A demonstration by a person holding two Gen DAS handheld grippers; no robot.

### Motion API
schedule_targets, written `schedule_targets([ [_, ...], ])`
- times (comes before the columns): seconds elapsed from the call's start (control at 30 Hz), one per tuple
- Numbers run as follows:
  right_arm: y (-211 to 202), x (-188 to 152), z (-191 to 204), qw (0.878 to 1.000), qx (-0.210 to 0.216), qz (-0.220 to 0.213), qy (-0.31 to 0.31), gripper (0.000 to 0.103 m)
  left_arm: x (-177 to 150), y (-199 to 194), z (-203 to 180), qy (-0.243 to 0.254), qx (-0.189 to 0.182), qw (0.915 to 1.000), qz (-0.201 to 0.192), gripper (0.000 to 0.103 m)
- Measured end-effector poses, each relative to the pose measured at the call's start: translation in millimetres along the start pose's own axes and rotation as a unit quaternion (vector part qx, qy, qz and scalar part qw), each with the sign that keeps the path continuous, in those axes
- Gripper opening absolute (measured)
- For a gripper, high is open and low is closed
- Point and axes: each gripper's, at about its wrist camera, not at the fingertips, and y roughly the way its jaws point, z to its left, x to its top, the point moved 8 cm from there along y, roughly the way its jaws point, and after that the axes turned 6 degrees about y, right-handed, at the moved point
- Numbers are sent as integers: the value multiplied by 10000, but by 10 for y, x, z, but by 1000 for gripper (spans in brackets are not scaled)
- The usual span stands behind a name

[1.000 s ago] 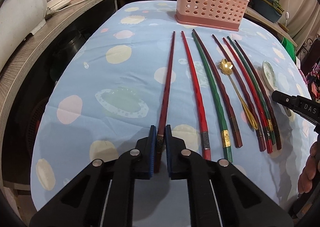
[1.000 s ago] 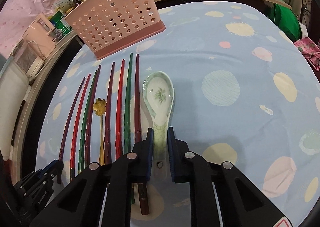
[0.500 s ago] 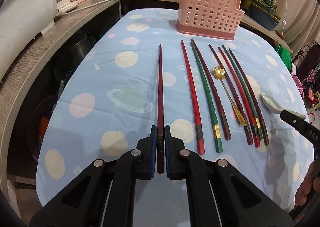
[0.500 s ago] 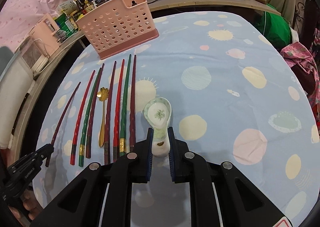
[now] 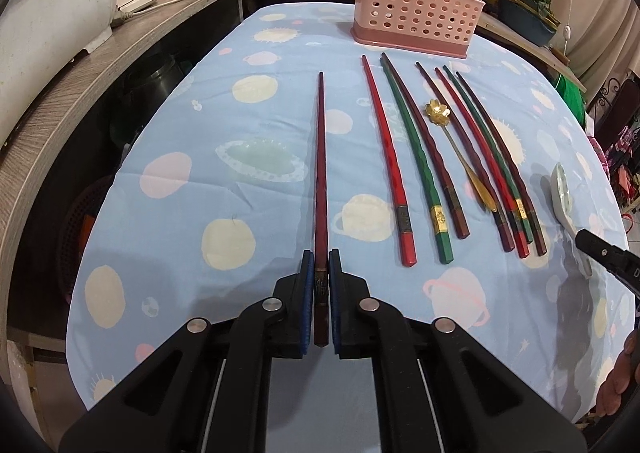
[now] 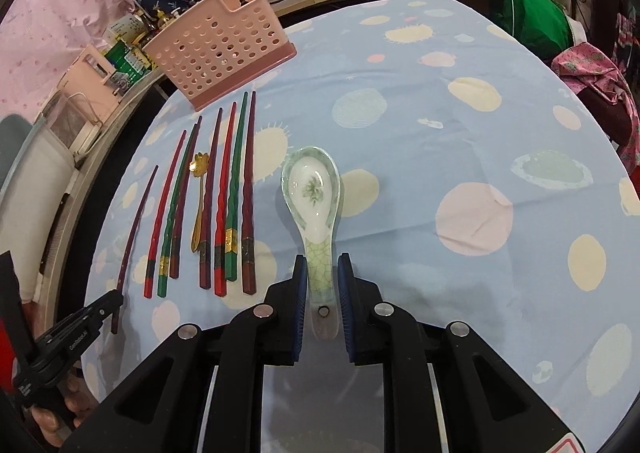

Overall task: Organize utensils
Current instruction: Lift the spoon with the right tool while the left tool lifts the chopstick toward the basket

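My left gripper (image 5: 321, 257) is shut on the thick end of a dark red chopstick (image 5: 321, 157), held above the blue cloth and pointing at the far side. My right gripper (image 6: 322, 265) is shut on the handle of a white and green ceramic spoon (image 6: 313, 189), lifted off the cloth, bowl up. Several red, green and dark chopsticks (image 5: 424, 157) and a gold flower spoon (image 5: 438, 112) lie in a row on the cloth. A pink perforated holder (image 5: 416, 9) stands at the far edge. It also shows in the right wrist view (image 6: 218, 45).
The table wears a blue cloth with planet prints (image 5: 248, 157). A wooden counter (image 5: 80, 69) with appliances runs along the left. Pots and a green tub stand behind the holder. Clothing (image 6: 592, 65) lies at the far right edge.
Both grippers have lifted and drawn back: the dark red chopstick has left the row and the ceramic spoon has come up off the cloth, away from the chopsticks.
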Motion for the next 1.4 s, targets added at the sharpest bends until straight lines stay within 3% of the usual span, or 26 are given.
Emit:
schedule_targets([
  [0.27, 71, -93, -40, 9997, 130, 179, 87, 15, -55, 40, 29, -12, 54, 10000, 78, 7],
  [0.53, 87, -125, 11, 9995, -142, 28, -267, 13, -77, 69, 24, -4, 55, 10000, 79, 7],
  [0.67, 43, -136, 55, 9991, -207, 19, -359, 7, -50, 5, 33, -53, 13, 10000, 26, 7],
  [0.93, -314, 135, 202, 9971, -261, -464, -540, 6, 230, -351, 74, -178, -109, 9990, -388, 7],
  [0.97, -350, 185, 216, 9970, -239, -517, -529, 1, 282, -395, 83, -187, -109, 9988, -445, 7],
  [1.13, -471, 453, 299, 9946, -290, -771, -629, 1, 667, -639, 137, -243, -110, 9962, -828, 7],
  [1.27, -432, 479, 278, 9965, -126, -624, -549, 2, 884, -770, 154, -228, -63, 9940, -1071, 7],
  [1.4, -358, 262, 193, 9987, -20, -287, -420, 13, 851, -782, 143, -229, -108, 9943, -1038, 7],
])
